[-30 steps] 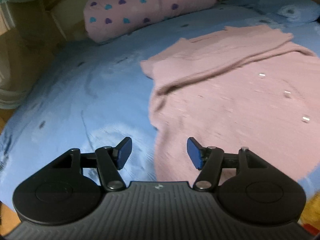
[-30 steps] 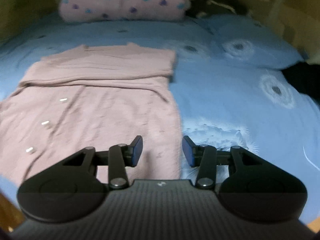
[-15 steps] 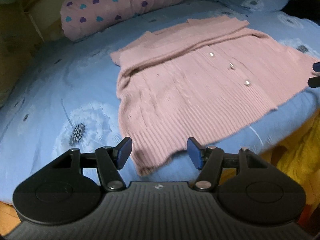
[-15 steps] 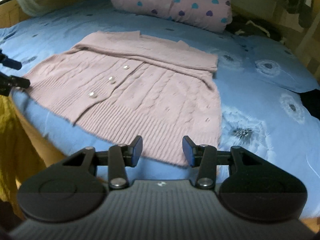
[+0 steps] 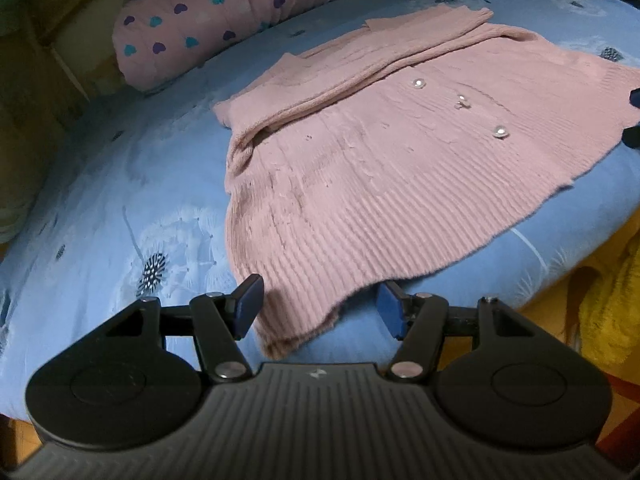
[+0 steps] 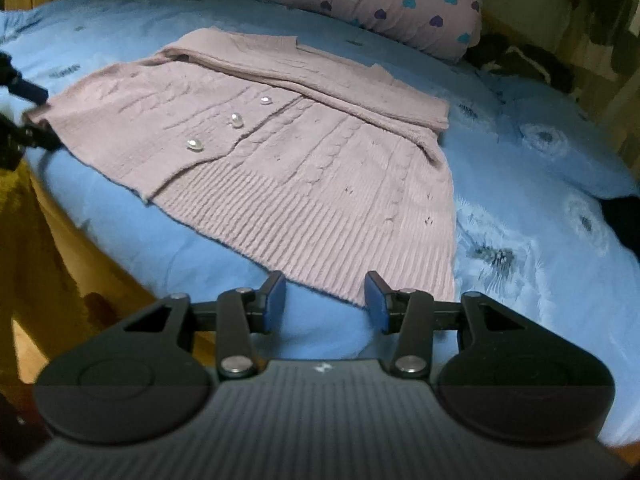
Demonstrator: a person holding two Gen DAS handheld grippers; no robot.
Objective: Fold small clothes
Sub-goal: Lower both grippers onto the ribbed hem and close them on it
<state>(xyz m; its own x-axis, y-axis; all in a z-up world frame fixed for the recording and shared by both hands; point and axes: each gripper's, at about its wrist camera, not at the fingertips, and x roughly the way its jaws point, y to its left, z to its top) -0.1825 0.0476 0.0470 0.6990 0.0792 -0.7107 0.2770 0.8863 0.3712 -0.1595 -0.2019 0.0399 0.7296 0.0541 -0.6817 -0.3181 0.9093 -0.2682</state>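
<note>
Gaping left gripper [image 5: 318, 308], right gripper [image 6: 326, 300], cardigan [image 5: 400, 168] unheld

ribbed matt pink knit cardigan [image 5: 384, 168], glossy pearly buttons [image 5: 500, 132], smooth printed blue cotton sheet [image 5: 120, 184], matt black plastic left gripper [image 5: 318, 308]

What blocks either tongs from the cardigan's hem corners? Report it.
Nothing visible does. The left tongs are open around the near hem corner of the pink cardigan, and the right tongs are open at the other hem corner. Only the blue bedsheet lies around it; the heart-print pillow sits well beyond the collar.
</note>
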